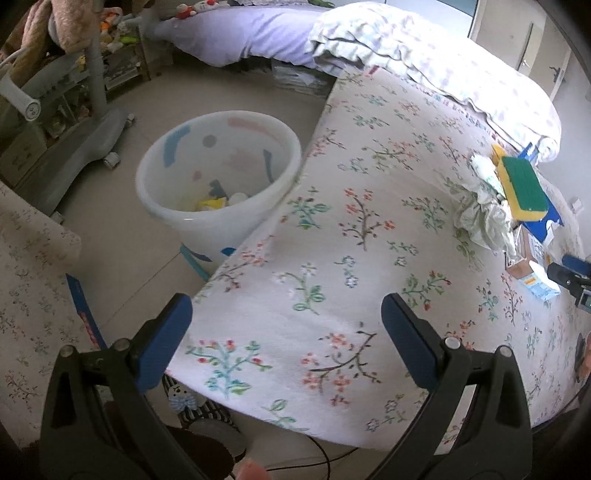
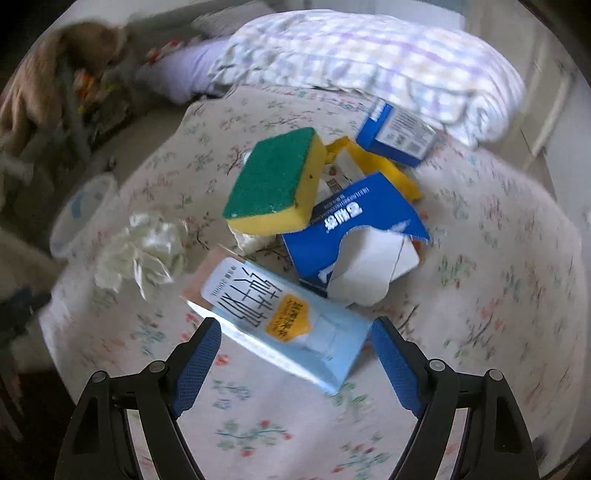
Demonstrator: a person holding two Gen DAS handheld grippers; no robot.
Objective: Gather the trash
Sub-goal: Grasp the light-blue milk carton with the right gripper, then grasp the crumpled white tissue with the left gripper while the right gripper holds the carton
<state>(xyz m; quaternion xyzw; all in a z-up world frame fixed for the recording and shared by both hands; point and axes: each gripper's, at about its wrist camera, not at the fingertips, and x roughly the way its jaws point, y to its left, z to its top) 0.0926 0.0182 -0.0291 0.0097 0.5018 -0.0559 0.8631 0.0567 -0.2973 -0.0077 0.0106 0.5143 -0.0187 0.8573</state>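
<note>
In the right wrist view, my right gripper (image 2: 297, 354) is open over a trash pile on the floral bed cover (image 2: 498, 258). The near end of a light-blue carton (image 2: 288, 325) lies between its fingers, and I see no pad pressing on it. Behind the carton are a torn blue box (image 2: 354, 229), a green-and-yellow sponge (image 2: 273, 181), a small blue box (image 2: 399, 136) and a crumpled white bag (image 2: 144, 251). My left gripper (image 1: 288, 314) is open and holds nothing above the bed's edge. The white bin (image 1: 218, 177) stands on the floor beside the bed with some trash inside. The sponge (image 1: 521, 184) is at the far right.
A folded quilt (image 1: 424, 55) and a purple pillow (image 1: 240, 33) lie at the back of the bed. A grey wheeled chair base (image 1: 74, 147) and a cluttered shelf (image 1: 114, 44) stand left of the bin. Slippers (image 1: 199, 410) sit on the floor under my left gripper.
</note>
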